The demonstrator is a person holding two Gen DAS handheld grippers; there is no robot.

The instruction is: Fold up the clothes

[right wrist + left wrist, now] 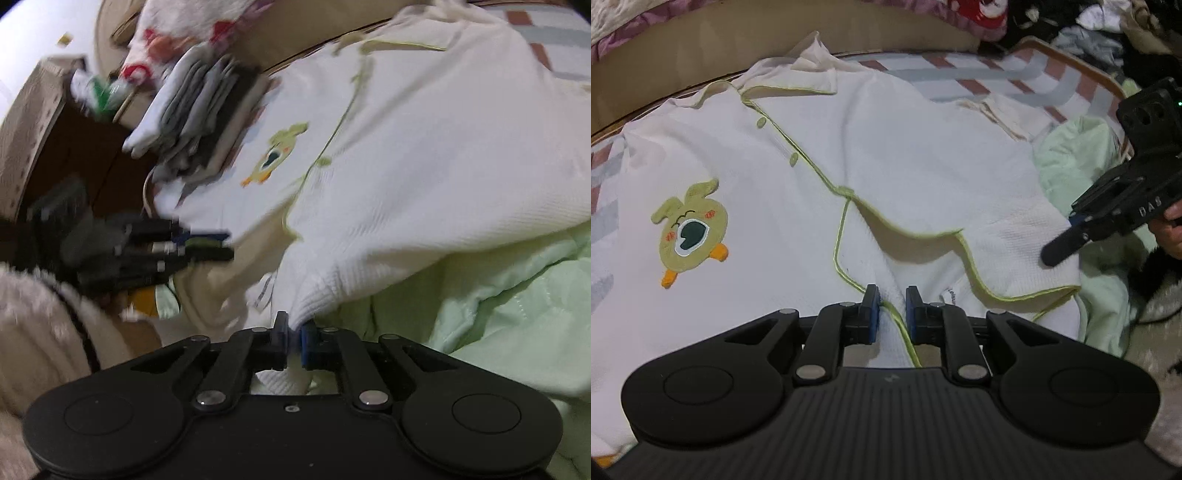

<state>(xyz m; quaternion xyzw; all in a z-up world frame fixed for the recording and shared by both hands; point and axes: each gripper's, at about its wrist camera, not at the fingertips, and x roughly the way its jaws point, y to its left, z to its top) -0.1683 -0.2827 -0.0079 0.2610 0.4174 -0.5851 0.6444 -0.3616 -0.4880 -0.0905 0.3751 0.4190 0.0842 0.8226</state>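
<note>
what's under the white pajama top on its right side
A pale green quilted blanket shows from under the white pajama top, with a striped sheet beyond. Anything beneath the top's middle is covered.

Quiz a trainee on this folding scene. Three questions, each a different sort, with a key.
1. True or false: the cartoon patch on the white top is blue.
2. What do the right gripper jaws pinch? A. the white top's edge. B. the pale green quilt. C. nothing.
3. Fill in: the piping along the top's edges is ___.
Key: 1 false, it is yellow-green; 2 A; 3 green.
</note>
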